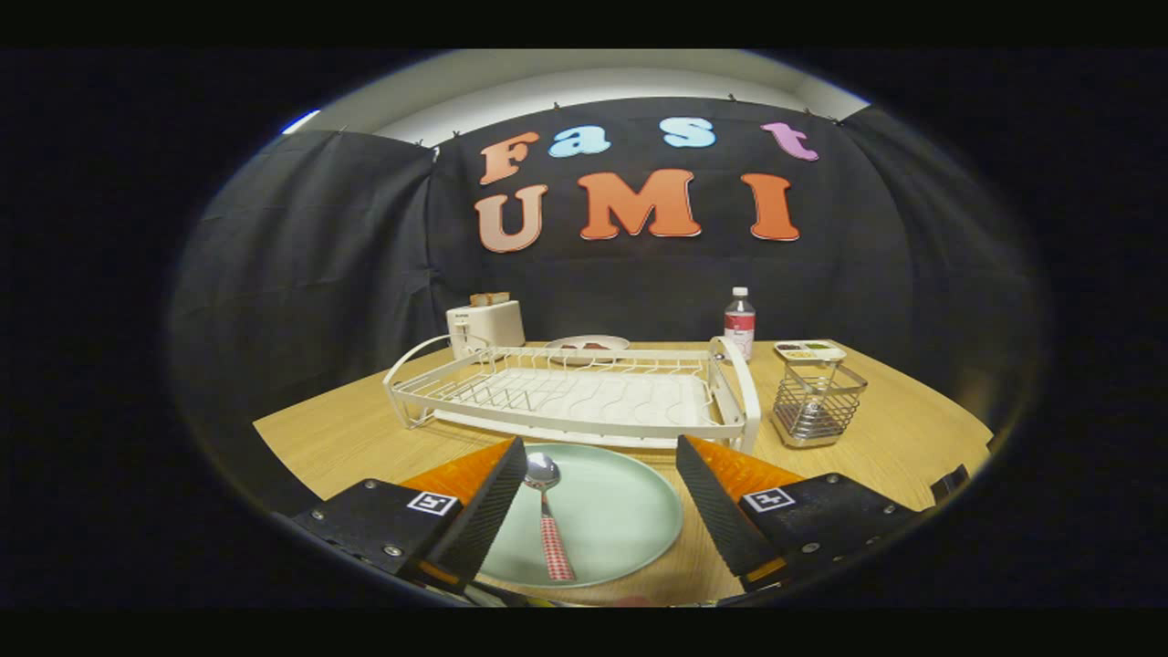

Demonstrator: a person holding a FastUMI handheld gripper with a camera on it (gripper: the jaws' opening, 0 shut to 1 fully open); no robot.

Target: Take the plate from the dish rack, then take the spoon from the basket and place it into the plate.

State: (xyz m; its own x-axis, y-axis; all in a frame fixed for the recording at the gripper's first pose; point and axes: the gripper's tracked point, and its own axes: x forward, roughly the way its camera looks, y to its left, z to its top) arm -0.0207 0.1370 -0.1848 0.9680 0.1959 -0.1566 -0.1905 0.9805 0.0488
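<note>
Wooden table [365, 438]: light grain, bearing all items listed here. Dish rack [575, 397]: white wire frame with looped end handles, standing beyond the fingers at mid-table; no dish stands in its slots. Plate [620, 511]: pale green, round, lying flat on the table just in front of the dish rack and between the two fingers. Gripper [593, 511]: fingers spread wide apart, one on either side of the plate, holding nothing; the left finger's inner face sits just beside the spoon's bowl, contact cannot be told. Toaster [485, 327]: white, at the far left behind the dish rack, with slices of bread standing up out of its top. Basket [817, 403]: square metal wire holder, upright on the table just beside the right end of the dish rack; contents cannot be made out. Spoon [547, 516]: metal bowl, red-and-white checked handle, lying in the plate toward its left side, bowl pointing toward the dish rack, handle toward the camera. Bottle [739, 324]: clear, white cap, red label, upright behind the rack's right end. Small dish [589, 345]: behind the rack, contents unclear. Flat tray [809, 349]: beyond the basket, small coloured compartments.
</note>
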